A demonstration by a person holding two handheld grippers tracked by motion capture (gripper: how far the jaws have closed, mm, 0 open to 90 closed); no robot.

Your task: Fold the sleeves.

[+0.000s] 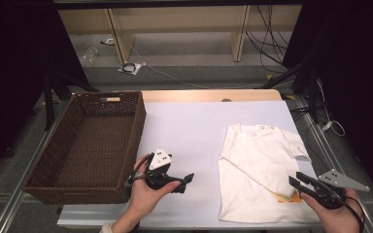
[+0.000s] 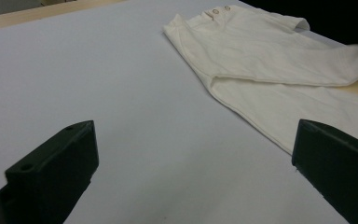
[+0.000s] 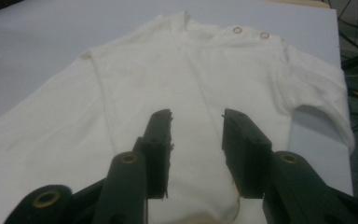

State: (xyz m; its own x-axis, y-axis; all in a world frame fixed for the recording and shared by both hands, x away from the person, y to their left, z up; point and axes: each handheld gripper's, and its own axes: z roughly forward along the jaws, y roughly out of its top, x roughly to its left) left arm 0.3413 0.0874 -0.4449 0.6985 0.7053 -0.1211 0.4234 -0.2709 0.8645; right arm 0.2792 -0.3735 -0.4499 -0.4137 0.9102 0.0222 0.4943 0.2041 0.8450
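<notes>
A white long-sleeved baby shirt (image 1: pixel 257 165) lies flat on the right half of the table, neck with two snap buttons (image 3: pixel 249 32) at the far end. One sleeve is folded across its front, and an orange print (image 1: pixel 286 196) peeks out near the hem. My right gripper (image 1: pixel 297 179) hovers over the shirt's near right corner, its jaws (image 3: pixel 196 126) open with only cloth (image 3: pixel 144 79) beneath them. My left gripper (image 1: pixel 187 183) is held over bare table left of the shirt, jaws (image 2: pixel 191 158) spread wide and empty. The shirt (image 2: pixel 270 51) lies ahead to its right.
A deep brown wicker basket (image 1: pixel 137 136) stands empty on the left side of the table. White sheet (image 1: pixel 189 131) covers the tabletop between basket and shirt. Metal frame rails run along both table sides. Cables (image 1: pixel 272 43) and wooden shelf legs lie on the floor beyond.
</notes>
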